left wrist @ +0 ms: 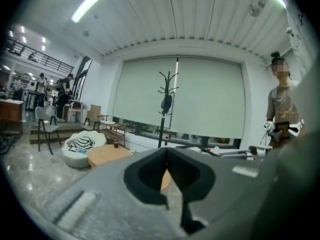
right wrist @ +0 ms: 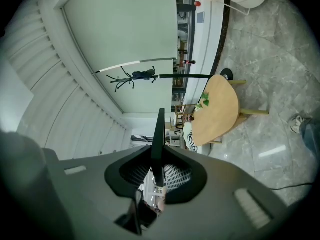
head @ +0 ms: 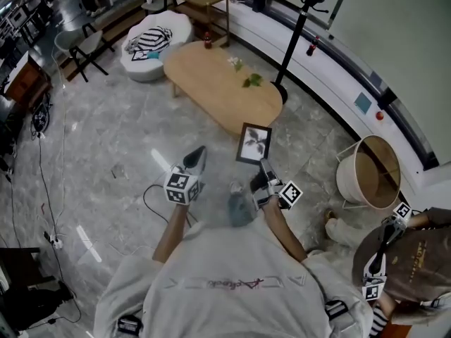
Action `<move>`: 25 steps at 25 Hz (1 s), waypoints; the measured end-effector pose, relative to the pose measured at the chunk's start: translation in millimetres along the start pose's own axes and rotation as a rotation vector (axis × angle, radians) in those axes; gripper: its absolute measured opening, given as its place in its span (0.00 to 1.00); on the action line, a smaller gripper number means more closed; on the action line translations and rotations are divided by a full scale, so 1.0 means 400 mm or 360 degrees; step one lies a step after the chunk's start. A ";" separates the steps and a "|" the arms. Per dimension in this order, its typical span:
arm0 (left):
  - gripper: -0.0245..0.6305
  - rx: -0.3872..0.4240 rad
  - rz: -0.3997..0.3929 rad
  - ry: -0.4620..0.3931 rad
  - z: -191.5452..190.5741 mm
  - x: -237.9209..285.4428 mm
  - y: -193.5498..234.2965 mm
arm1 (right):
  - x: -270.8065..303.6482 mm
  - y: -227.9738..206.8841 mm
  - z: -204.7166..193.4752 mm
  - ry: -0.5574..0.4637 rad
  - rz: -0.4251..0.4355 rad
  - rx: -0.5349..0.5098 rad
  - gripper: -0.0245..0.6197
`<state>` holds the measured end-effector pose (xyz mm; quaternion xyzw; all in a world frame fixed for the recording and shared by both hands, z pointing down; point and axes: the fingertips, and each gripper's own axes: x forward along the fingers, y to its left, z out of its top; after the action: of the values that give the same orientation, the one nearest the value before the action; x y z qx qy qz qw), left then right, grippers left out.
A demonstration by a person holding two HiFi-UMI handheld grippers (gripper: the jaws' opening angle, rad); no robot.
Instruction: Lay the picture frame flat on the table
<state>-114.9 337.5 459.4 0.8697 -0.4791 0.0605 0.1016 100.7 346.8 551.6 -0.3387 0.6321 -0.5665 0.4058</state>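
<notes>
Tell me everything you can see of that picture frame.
The frame is a rectangle with a thin dark rim around a black-and-white picture, seemingly of leaves. The right gripper is shut on one edge and holds it in the air, tilted, near the end of the wooden table, not resting on it. The right gripper view shows it edge-on, a thin dark strip between the pads.

I can read nothing here. The red script across the back of my shirt [head: 232, 283] is too small and smeared to make out, and so is the pale print on the other person's brown garment [head: 417, 251].
</notes>
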 end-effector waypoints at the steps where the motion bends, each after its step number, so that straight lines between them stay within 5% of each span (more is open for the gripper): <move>1: 0.04 -0.0002 0.0000 0.0001 0.005 0.018 0.008 | 0.015 -0.003 0.013 -0.0001 -0.0007 0.0000 0.15; 25: 0.04 0.0004 0.0012 0.0039 0.169 0.503 0.160 | 0.418 -0.024 0.313 0.0062 -0.0038 0.0025 0.15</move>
<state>-61.1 123.2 442.2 0.8673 -0.4809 0.0722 0.1062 139.1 141.6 535.8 -0.3319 0.6314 -0.5827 0.3894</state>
